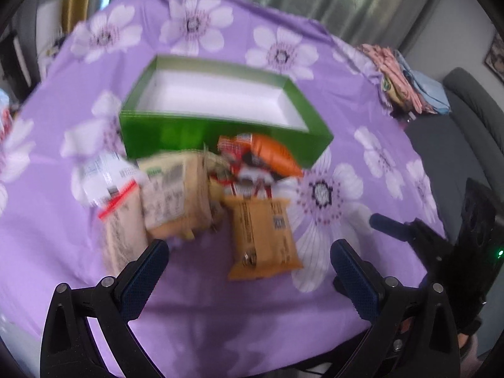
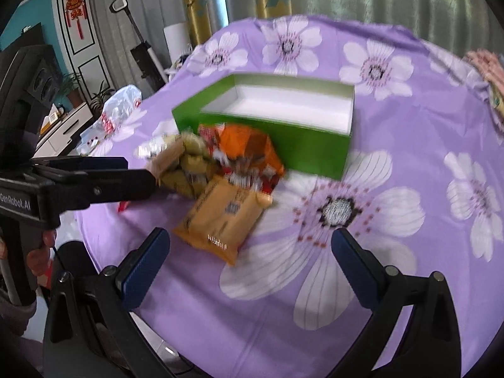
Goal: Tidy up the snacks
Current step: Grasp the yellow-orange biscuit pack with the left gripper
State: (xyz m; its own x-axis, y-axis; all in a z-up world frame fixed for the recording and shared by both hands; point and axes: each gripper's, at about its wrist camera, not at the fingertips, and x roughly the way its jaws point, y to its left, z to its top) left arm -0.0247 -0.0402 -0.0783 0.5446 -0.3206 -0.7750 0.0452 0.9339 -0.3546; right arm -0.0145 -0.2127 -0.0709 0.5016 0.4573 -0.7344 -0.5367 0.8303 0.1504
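A green box (image 1: 176, 132) (image 2: 302, 148) with a white inside stands open on the purple flowered cloth, with nothing visible in it. A heap of snack packets lies against its near wall. The nearest is a tan-orange packet (image 1: 263, 236) (image 2: 220, 220). Behind it lie an orange packet (image 1: 274, 154) (image 2: 249, 145), red-and-white wrappers (image 1: 249, 182) and beige packets (image 1: 173, 192) (image 2: 186, 170). My left gripper (image 1: 249, 252) is open, a little short of the heap. My right gripper (image 2: 250, 245) is open too, with the tan-orange packet just beyond its fingertips.
The purple flowered cloth (image 2: 409, 252) covers a round table. A pile of folded fabric (image 1: 406, 78) sits at the far right edge. A clear plastic bag (image 2: 116, 110) lies at the far left edge. Beyond are curtains, a grey sofa (image 1: 466, 119) and a cabinet.
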